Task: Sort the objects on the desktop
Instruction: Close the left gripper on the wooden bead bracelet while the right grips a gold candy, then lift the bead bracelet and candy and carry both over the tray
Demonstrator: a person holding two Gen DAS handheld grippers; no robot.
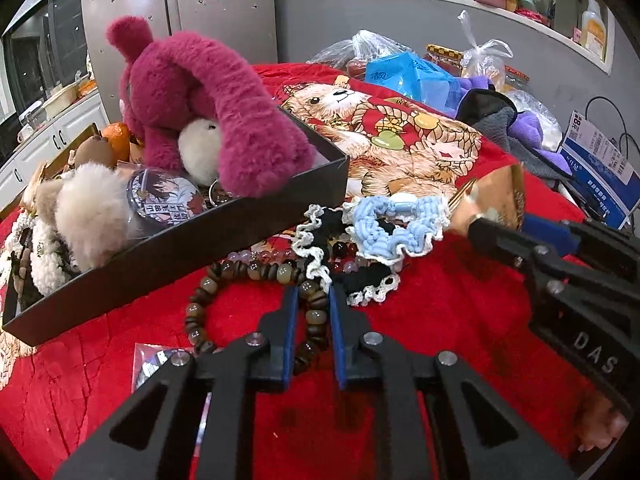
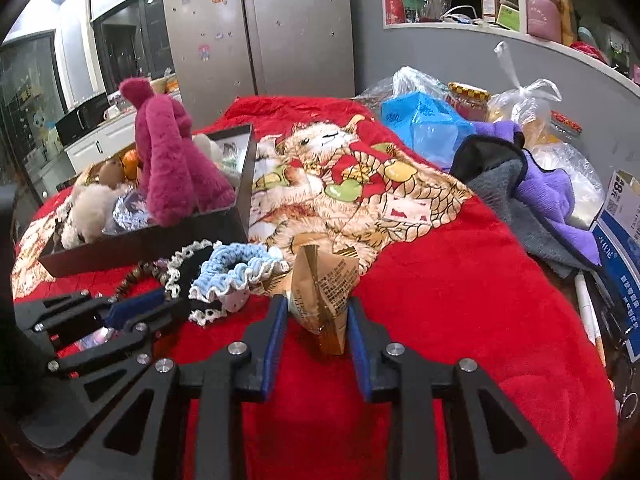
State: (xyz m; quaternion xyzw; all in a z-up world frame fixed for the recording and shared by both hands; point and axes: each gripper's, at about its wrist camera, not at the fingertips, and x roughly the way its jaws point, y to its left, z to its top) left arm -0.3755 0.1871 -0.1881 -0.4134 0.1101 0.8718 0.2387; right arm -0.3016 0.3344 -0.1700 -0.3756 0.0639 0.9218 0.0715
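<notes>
Beads catch the eye first: the left hand-held gripper [image 1: 311,294] has its blue-padded jaws drawn nearly together on a strand of the brown bead bracelet [image 1: 224,292], which lies on the red bear-print blanket [image 1: 460,312] covering the desk. Just past its tips, toward twelve o'clock, a black scrunchie with white lace trim [image 1: 340,256] and a pale blue crocheted scrunchie [image 1: 394,226] sit touching each other, with a few clear and purple beads [image 1: 256,258] tucked against them. At ten o'clock from that gripper stands a black open box [image 1: 192,240] holding a magenta plush bear [image 1: 200,104], cream pompoms [image 1: 90,216] and a round picture badge [image 1: 166,196]. The right hand-held gripper [image 2: 318,312] reaches in from three o'clock, jaws partly closed with both pads pressed to the sides of a brown paper-look snack packet [image 2: 324,288], which stands upright on the blanket. Farther back, around one to two o'clock, lie a blue plastic bag [image 2: 420,128] and purple and grey cloths [image 2: 540,200].
</notes>
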